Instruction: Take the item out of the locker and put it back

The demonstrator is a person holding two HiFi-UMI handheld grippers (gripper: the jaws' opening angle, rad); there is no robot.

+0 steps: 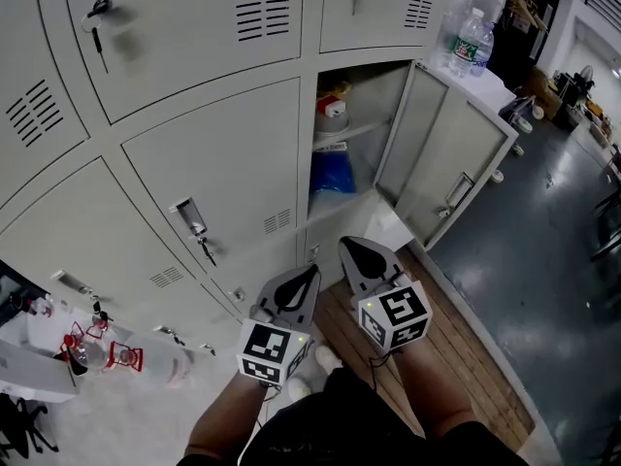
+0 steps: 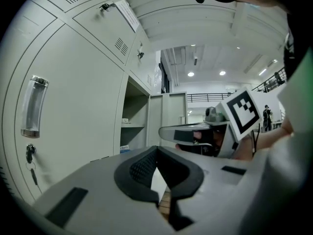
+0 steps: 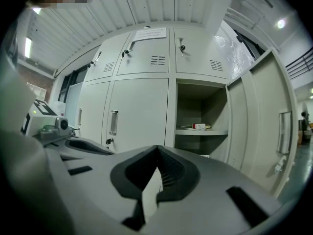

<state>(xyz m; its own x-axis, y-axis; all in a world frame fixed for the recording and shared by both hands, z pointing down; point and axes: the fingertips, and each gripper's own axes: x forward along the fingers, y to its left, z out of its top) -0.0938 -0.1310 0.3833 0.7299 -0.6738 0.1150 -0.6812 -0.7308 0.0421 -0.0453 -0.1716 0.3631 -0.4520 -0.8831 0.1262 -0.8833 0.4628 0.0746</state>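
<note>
The person is holding both grippers low in front of the body, side by side but not touching. The left gripper (image 1: 310, 273) is pointing toward one o'clock, its jaws pressed together with nothing between them. The right gripper (image 1: 349, 246), just beside it at two o'clock, is pointing toward eleven o'clock, its jaws likewise pressed together and empty. A strip of wooden flooring (image 1: 456, 357) is running under them toward five o'clock.

Beyond the jaw tips, at twelve o'clock, one compartment of the grey locker bank (image 1: 213, 153) is standing open, its door (image 1: 446, 153) swinging out toward two o'clock. Inside, a blue bag (image 1: 330, 175) is lying on the lower level. Above it, on the shelf, the white-and-red item (image 1: 333, 113) is sitting well apart from both grippers, with something yellow behind it. A key (image 1: 206, 250) is hanging from the closed door at ten o'clock. Farthest off, at one o'clock, water bottles (image 1: 473, 39) are standing on top of the lockers.
</note>
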